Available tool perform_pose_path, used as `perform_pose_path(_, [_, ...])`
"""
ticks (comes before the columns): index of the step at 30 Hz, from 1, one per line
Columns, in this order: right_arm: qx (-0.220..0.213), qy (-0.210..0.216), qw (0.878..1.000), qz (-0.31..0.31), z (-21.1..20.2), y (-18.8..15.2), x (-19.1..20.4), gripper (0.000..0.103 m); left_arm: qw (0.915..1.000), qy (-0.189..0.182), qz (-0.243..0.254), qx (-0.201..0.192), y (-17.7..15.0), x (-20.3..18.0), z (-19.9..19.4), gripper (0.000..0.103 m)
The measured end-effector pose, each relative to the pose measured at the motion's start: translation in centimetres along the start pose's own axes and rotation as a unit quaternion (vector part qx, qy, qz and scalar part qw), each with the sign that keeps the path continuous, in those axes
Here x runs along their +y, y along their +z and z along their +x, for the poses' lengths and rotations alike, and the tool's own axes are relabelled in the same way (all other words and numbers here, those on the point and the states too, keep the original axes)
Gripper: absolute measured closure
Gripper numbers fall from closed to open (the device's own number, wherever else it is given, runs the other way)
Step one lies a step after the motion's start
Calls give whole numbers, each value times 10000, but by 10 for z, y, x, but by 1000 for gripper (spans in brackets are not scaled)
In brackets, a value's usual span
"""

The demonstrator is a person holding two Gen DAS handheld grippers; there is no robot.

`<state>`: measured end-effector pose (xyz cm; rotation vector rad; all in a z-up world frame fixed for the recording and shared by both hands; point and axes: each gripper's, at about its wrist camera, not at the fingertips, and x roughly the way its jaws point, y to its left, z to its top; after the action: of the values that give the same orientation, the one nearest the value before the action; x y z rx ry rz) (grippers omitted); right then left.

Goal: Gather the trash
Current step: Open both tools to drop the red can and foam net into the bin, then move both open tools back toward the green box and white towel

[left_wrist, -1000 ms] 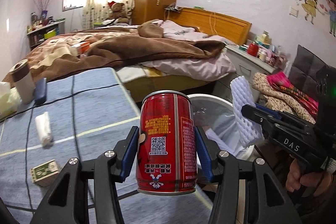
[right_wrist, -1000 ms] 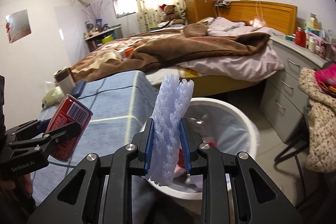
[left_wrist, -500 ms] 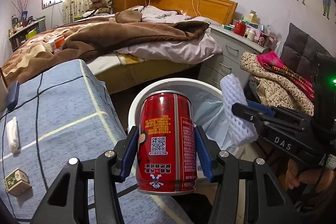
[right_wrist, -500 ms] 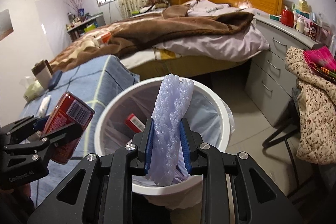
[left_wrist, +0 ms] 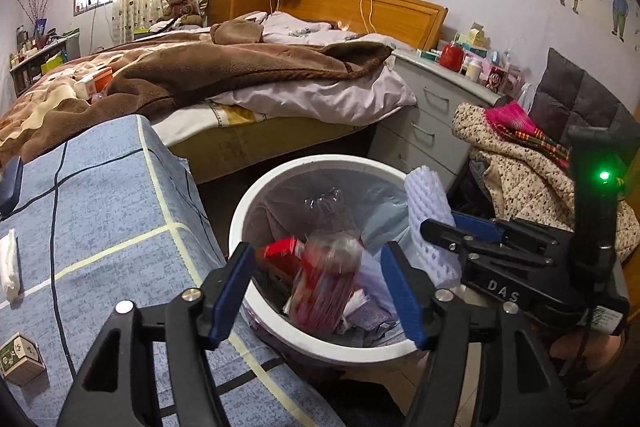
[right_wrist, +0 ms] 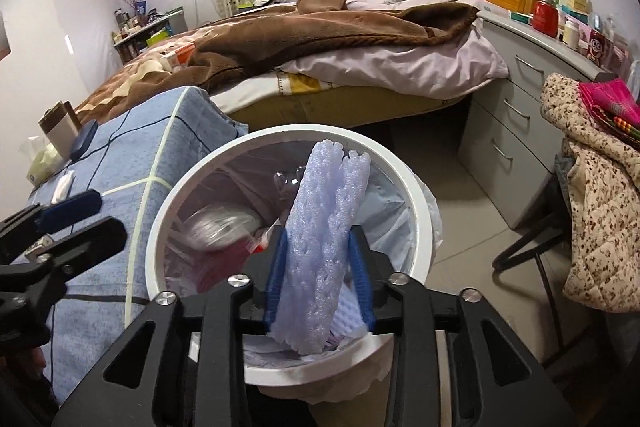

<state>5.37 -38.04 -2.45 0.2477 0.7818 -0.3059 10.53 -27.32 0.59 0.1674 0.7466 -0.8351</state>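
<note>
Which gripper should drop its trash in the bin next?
The right gripper. It is shut on the foam net, held right above the white bin. The left gripper is open with nothing in it; the red can is blurred, already inside the bin.

Both wrist views look down, close, into the white bin.
</note>
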Motion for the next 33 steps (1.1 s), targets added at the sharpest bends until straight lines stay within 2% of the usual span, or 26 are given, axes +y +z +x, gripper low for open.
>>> perform_pose_path(3, [-41,-41,10000,29,-1,1,-1,43,10000,-14,-47,3,0,3,-2,33])
perform_pose_path(18, [-303,28,9995,55,-14,4,13,43,9996,125,-187,-151,-8,18,-27,33])
perform_pose_path(25, [-449,152,9989,11,-20,7,28,43,9987,326,-288,-279,-16,37,-48,33])
perform_pose_path(33, [-546,423,9975,-113,-22,9,54,43,9955,715,-403,-473,-26,66,-76,31])
